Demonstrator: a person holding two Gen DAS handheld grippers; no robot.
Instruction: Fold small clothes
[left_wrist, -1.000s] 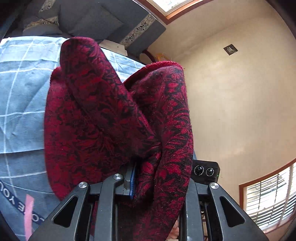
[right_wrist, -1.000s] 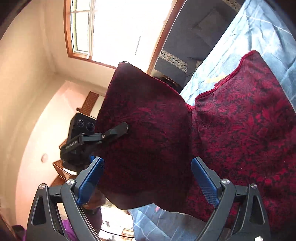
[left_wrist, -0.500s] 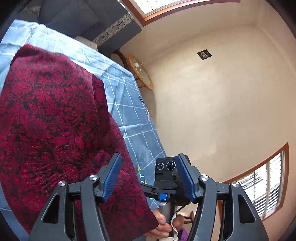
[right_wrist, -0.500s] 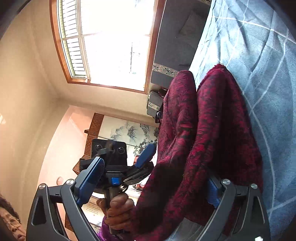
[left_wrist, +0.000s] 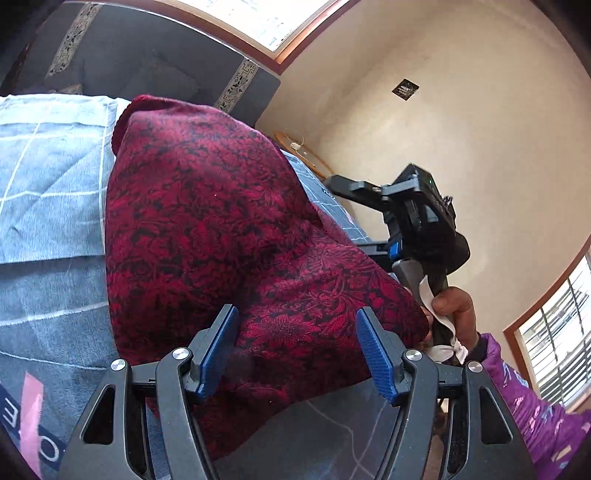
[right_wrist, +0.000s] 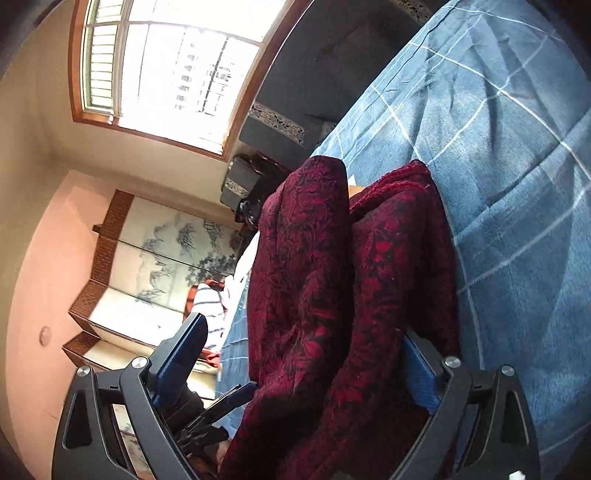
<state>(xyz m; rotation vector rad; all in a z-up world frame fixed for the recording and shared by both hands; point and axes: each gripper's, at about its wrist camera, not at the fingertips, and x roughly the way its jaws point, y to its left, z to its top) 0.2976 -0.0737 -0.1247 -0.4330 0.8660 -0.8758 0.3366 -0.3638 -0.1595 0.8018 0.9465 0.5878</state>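
A dark red cloth with a black leaf pattern (left_wrist: 207, 221) lies bunched on the blue checked bedspread (left_wrist: 48, 184). My left gripper (left_wrist: 295, 314) is open just above the cloth's near end, and its blue pads (left_wrist: 218, 350) do not press on it. In the right wrist view the cloth (right_wrist: 306, 258) stands in two long ridges. My right gripper (right_wrist: 304, 328) straddles them with its jaws wide and closing. Its right pad (right_wrist: 421, 373) lies against the cloth and the left pad stands free. A hand (left_wrist: 454, 310) in a purple sleeve holds the right gripper's handle.
Dark cushions with patterned trim (left_wrist: 147, 66) stand at the head of the bed. A round wooden table (left_wrist: 306, 155) sits by the beige wall. A painted folding screen (right_wrist: 166, 258) and a striped garment (right_wrist: 208, 306) lie beyond the bed's edge. The bedspread (right_wrist: 517, 184) spreads to the right.
My left gripper was shut on the lifted cloth; it has let go, opened and sunk. The cloth now lies on the bed. My right gripper swung round, and the cloth is between its jaws.
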